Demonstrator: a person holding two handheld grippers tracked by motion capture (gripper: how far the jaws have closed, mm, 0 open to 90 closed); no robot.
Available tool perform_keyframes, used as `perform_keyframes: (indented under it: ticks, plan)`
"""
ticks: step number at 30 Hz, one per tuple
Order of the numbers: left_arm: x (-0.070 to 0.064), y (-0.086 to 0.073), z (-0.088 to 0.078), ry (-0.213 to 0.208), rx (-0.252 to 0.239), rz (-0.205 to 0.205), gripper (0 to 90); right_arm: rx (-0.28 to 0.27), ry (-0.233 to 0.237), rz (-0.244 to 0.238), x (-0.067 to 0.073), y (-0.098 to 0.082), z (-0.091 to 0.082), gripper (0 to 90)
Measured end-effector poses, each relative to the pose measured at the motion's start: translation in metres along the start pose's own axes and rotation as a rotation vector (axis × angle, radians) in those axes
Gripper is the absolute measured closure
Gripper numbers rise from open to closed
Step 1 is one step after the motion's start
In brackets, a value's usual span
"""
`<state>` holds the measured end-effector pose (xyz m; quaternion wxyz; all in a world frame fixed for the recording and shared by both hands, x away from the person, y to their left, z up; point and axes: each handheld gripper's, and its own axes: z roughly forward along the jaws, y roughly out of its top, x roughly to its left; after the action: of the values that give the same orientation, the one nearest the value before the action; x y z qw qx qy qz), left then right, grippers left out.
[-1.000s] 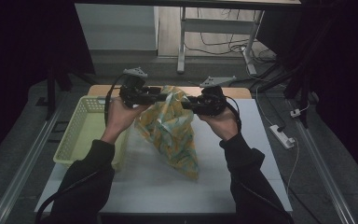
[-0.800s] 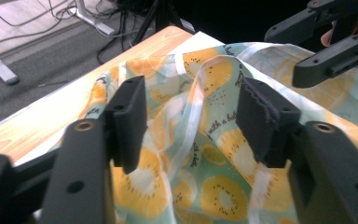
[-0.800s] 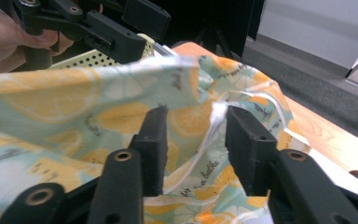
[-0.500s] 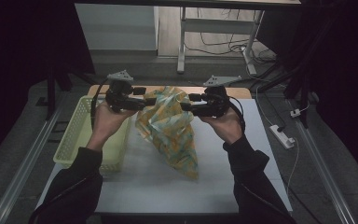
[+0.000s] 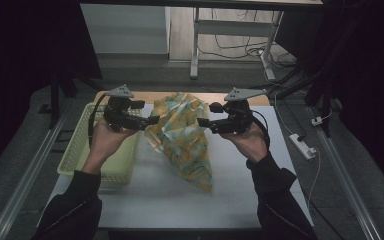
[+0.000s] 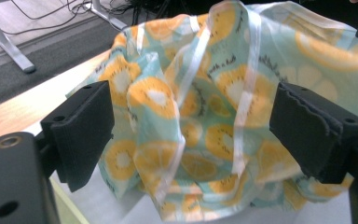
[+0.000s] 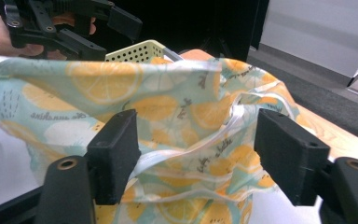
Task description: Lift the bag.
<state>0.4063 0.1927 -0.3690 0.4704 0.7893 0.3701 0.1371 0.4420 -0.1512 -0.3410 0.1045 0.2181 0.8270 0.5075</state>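
Citrus-print cloth (image 5: 182, 137) on white table (image 5: 145, 200), flanked by two hand-held grippers.

To the left of the cloth, a pale yellow basket (image 5: 87, 155) is seen at the table's edge. The left gripper (image 5: 152, 120) is held just beside the cloth's left edge, jaws spread apart with nothing clamped; the bunched fabric is framed between them in the left gripper view. The cloth is heaped at the table's centre, trailing toward the person. To its right, the right gripper (image 5: 202, 122) is held close, jaws likewise apart and gripping nothing.
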Motion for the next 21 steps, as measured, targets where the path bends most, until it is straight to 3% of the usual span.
perform_keyframes:
  ticks: [13,21]
  plan:
    - [-0.006,-0.032,-0.005,0.025,0.064,-0.006,3.5,0.020,-0.014,0.039,0.000,-0.027,-0.006,16.9]
    - [-0.007,-0.046,-0.016,0.029,0.033,-0.026,1.7,0.047,-0.016,0.058,-0.003,-0.043,-0.002,13.7]
